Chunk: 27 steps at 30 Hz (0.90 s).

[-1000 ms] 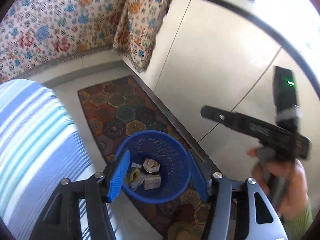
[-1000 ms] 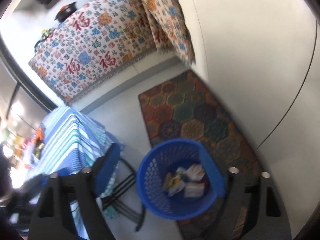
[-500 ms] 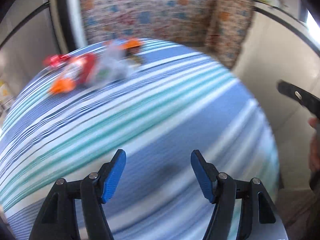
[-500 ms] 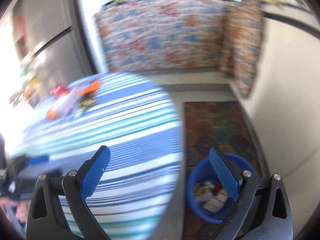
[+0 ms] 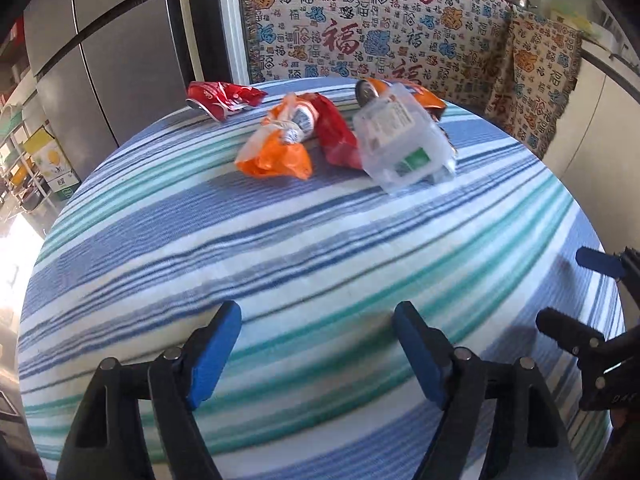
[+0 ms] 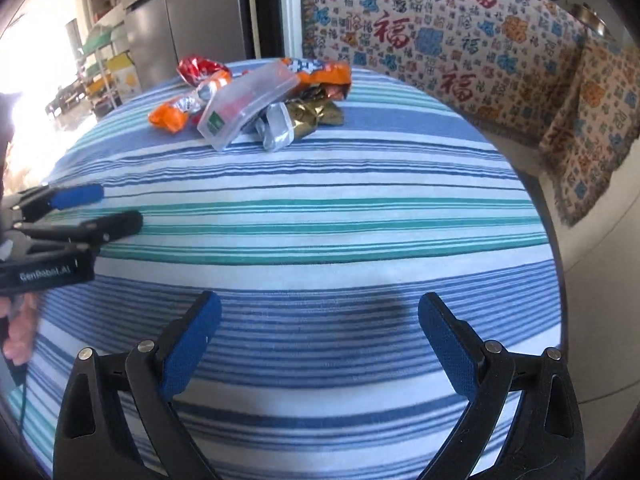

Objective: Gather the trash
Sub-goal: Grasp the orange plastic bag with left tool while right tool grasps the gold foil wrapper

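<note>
Left wrist view: left hand-held gripper [image 5: 316, 322] released, jaws just widened, nothing between; right hand-held gripper [image 6: 318, 316] released; wrappers [image 5: 276, 144] upper centre on striped worktop [image 5: 320, 248]

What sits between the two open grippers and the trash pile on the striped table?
Nothing visible: only bare striped cloth lies between the left gripper, the right gripper and the trash pile.

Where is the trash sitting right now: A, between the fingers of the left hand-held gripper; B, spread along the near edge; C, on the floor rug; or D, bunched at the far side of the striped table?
D: the wrappers and the clear plastic container lie together at the far side of the striped table.
</note>
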Each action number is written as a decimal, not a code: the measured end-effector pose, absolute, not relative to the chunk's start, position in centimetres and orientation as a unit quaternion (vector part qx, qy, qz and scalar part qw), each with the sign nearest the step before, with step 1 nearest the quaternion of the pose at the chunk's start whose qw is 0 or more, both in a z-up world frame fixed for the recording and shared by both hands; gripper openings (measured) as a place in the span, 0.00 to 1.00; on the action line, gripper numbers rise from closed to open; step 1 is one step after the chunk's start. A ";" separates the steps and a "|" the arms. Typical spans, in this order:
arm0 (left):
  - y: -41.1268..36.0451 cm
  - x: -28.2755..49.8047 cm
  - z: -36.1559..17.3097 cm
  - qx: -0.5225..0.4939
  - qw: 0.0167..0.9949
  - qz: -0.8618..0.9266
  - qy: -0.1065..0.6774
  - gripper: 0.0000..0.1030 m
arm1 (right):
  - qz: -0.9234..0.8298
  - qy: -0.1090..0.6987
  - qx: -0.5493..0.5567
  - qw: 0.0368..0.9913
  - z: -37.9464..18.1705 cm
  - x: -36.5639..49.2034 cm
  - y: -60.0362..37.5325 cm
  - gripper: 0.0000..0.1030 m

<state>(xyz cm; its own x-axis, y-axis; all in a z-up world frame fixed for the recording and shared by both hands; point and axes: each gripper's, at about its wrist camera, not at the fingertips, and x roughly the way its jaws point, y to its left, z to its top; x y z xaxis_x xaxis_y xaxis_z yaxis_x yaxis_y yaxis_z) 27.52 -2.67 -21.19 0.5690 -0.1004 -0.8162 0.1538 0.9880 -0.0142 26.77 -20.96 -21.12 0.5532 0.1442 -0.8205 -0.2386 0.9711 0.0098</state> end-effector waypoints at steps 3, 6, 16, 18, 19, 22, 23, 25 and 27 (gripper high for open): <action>-2.2 29.0 -21.4 0.026 0.887 -0.069 0.456 0.84 | 0.111 0.462 -0.048 0.878 -21.6 27.2 -20.6 0.97; -1.7 30.4 -21.4 0.022 0.888 -0.065 0.455 0.85 | 0.110 0.460 -0.047 0.880 -21.7 27.5 -20.6 0.97; 0.3 36.0 -19.3 -0.031 0.897 -0.097 0.431 0.85 | 0.106 0.463 -0.045 0.879 -21.6 27.7 -20.6 1.00; 0.3 37.5 -19.3 -0.030 0.893 -0.102 0.436 0.85 | 0.106 0.463 -0.044 0.879 -21.6 27.7 -20.6 1.00; 0.2 38.2 -19.6 -0.028 0.889 -0.105 0.444 0.84 | 0.106 0.463 -0.044 0.879 -21.6 27.7 -20.6 1.00; 0.0 39.3 -20.0 -0.030 0.883 -0.122 0.451 0.70 | 0.106 0.463 -0.044 0.879 -21.6 27.7 -20.6 1.00; -0.1 39.2 -20.0 -0.028 0.884 -0.130 0.449 0.58 | 0.105 0.463 -0.044 0.879 -21.6 27.7 -20.6 1.00; -0.3 38.7 -20.0 -0.018 0.884 -0.134 0.448 0.43 | 0.105 0.463 -0.044 0.879 -21.6 27.7 -20.6 1.00; -0.2 37.8 -19.8 -0.017 0.886 -0.133 0.444 0.42 | 0.106 0.463 -0.042 0.879 -21.5 27.8 -20.7 1.00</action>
